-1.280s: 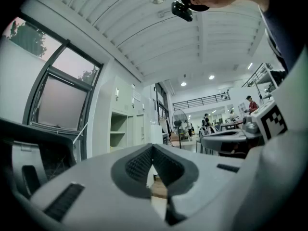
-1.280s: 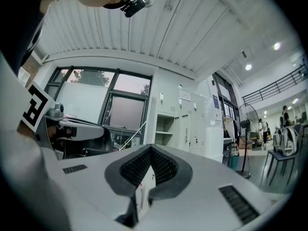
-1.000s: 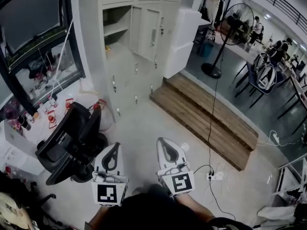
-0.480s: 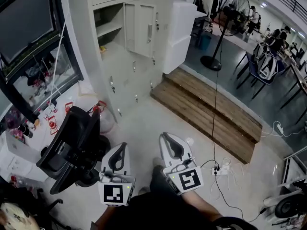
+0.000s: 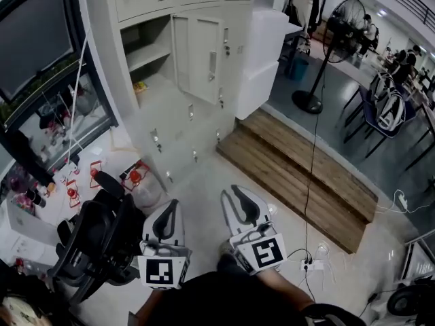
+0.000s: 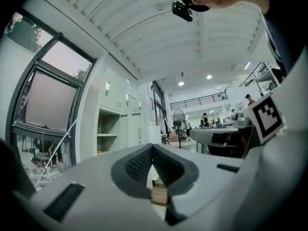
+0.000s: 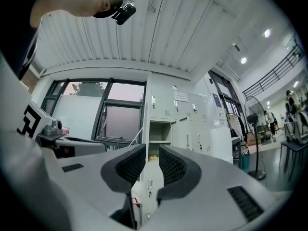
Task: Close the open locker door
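The grey locker bank point(image 5: 183, 114) stands ahead of me in the head view. One compartment point(image 5: 146, 53) is open, with a shelf and a small yellow item inside. Its door point(image 5: 204, 56) swings out to the right. Both grippers are low in that view, well short of the lockers. My left gripper point(image 5: 168, 212) is shut and holds nothing. My right gripper point(image 5: 236, 192) is open by a narrow gap, also with nothing in it. In the left gripper view the left gripper point(image 6: 152, 146) points toward the open door point(image 6: 136, 129). Past the right gripper point(image 7: 152, 148), the open compartment point(image 7: 158, 138) shows through the gap.
A black office chair point(image 5: 95, 243) stands close on my left. A low wooden platform point(image 5: 299, 175) lies to the right of the lockers, with a standing fan point(image 5: 336, 32) behind it. Cables and a power strip point(image 5: 309, 263) lie on the floor at the right.
The view has shifted nearer to the lockers, which look larger now. The chair has slid toward the lower left of the view. Both grippers keep their pose.
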The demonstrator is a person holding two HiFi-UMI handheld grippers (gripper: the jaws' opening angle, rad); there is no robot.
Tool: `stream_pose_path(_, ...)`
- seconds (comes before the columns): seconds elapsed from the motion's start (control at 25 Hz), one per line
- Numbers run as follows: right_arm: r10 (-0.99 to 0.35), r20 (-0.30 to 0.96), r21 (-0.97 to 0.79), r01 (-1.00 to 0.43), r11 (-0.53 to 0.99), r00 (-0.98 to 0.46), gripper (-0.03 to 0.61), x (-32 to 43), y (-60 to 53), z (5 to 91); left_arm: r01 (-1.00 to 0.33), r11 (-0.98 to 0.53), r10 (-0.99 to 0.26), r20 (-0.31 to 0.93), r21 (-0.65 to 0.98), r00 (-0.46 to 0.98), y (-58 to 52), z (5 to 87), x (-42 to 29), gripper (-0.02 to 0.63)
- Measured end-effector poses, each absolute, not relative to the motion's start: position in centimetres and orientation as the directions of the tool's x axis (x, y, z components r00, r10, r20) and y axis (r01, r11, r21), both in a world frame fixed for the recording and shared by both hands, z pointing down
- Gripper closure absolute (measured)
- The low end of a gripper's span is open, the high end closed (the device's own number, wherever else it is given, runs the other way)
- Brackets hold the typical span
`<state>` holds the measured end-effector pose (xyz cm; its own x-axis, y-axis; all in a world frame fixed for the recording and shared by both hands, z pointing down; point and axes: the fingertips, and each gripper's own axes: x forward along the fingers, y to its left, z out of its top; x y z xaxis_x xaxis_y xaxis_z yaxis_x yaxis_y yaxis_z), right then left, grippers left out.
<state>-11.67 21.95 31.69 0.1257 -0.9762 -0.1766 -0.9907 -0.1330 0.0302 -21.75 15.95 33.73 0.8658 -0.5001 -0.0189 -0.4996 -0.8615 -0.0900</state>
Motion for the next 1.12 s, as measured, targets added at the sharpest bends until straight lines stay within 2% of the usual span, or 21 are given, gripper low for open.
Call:
stream_pose_path(0.6, -0.988, -0.149, 0.06, -0.998, 0.021, -0.03, 0.499, 2.7, 11.9, 31.2, -0.619, -0.781, -0.618, -0.034, -0.081, 0.785, 7.3, 33.0, -8.3, 0.612)
stream_pose_path(0.8, -0.987, -0.146, 0.049, -0.997, 0.053, -0.06, 0.499, 5.3, 10.3, 31.7, -0.638, -0.765, -0.637, -0.043, -0.084, 0.77, 6.0, 33.7, -6.1, 0.612)
stream_pose_path(1.12, -0.99, -0.118, 0.007, -0.997, 0.075, -0.076, 0.499, 7.2, 8.2, 33.2, -0.648, -0.755, -0.653, 0.027, -0.093, 0.757, 3.9, 35.2, -3.9, 0.612)
